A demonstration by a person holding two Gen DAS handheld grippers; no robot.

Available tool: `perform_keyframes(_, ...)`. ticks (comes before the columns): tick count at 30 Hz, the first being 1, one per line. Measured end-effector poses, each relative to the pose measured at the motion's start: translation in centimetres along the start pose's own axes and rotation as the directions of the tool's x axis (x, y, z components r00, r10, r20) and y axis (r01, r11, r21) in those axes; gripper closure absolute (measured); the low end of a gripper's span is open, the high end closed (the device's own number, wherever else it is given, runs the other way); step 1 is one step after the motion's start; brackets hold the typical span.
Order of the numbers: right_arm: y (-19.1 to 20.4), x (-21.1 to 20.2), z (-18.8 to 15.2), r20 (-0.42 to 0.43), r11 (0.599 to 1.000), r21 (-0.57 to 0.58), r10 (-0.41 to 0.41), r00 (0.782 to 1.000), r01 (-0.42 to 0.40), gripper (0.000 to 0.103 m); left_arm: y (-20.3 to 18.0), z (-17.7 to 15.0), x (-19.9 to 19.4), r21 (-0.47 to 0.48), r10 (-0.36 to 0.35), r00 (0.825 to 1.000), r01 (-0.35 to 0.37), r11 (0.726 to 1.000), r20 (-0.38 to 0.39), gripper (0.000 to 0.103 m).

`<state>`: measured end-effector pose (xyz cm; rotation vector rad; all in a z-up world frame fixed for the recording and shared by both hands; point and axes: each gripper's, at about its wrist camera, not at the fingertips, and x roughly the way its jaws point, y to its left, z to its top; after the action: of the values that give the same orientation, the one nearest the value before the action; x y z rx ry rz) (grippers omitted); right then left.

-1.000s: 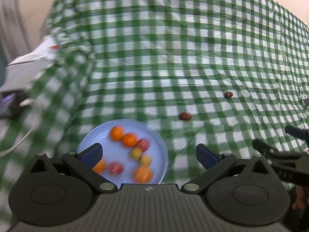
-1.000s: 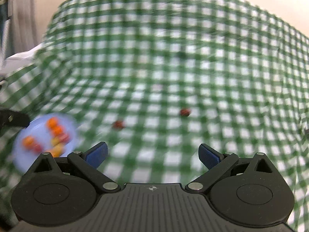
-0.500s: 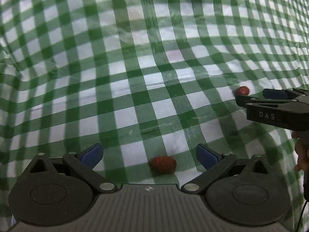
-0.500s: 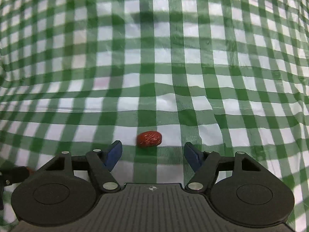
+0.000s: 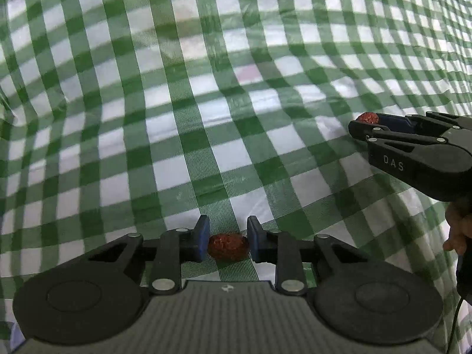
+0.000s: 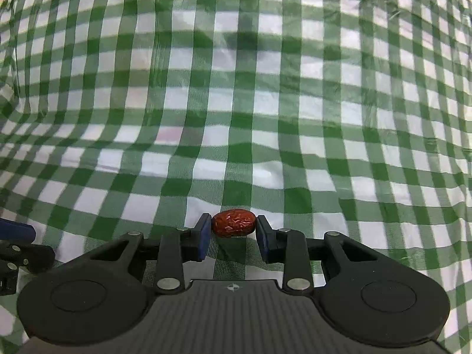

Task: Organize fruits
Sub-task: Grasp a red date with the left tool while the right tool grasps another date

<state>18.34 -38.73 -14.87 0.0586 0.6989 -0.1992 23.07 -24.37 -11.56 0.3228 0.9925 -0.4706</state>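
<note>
Two red dates lie on a counter covered with a green-and-white checked cloth (image 5: 183, 94), and each gripper has drawn in around one of them.

In the left wrist view, the left gripper (image 5: 228, 243) sits low in the frame, centre bottom. Its jaws are narrow, with the blue pads (image 5: 203, 237) at either side of a date (image 5: 227, 247); the left pad looks to be touching the fruit and the right pad is right against it or nearly so. The date seems to rest on the cloth, on a green square.

At the right edge of that same view, the right gripper (image 5: 364, 122) reaches in from the side, with a second date (image 5: 368, 117) showing at its tip.

In the right wrist view, the right gripper (image 6: 233, 231) is at centre bottom. Its jaws are narrow about the wrinkled date (image 6: 233, 223): the left pad (image 6: 205, 234) touches it, while a thin gap shows at the right pad. The fruit casts a shadow on the cloth below. At the lower left edge of this view, part of the left gripper (image 6: 17, 246) pokes in.
</note>
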Motion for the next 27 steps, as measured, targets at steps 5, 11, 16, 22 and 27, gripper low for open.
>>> perform_keyframes(5, -0.8, -4.3, 0.5, 0.059, 1.0, -0.009, 0.01, 0.998, -0.009, 0.069, 0.4, -0.1, -3.9, -0.026, -0.002, 1.0, 0.002, 1.0, 0.016, 0.103)
perform_keyframes(11, 0.0, -9.6, -0.6, 0.085, 1.0, -0.028, 0.015, 0.996, -0.012, 0.069, 1.2, -1.6, -7.9, -0.047, -0.003, 0.998, 0.006, 0.999, 0.064, 0.103)
perform_keyframes(16, -0.3, -11.1, -2.8, 0.055, 1.0, 0.015, 0.005, 0.998, -0.005, 0.069, 2.5, -3.6, -7.2, -0.031, -0.026, 0.997, 0.028, 0.999, 0.067, 0.079)
perform_keyframes(22, -1.2, -11.0, -4.6, 0.014, 0.995, 0.094, 0.016, 1.0, -0.018, 0.069, 3.2, -3.3, -3.9, -0.038, -0.044, 0.999, 0.045, 0.998, 0.021, 0.068)
perform_keyframes(27, -1.4, -10.1, -5.2, -0.005, 0.993, 0.115, 0.031, 1.0, -0.03, 0.069, 0.6, -2.6, -1.6, 0.054, -0.061, 0.998, 0.061, 0.997, -0.006, 0.045)
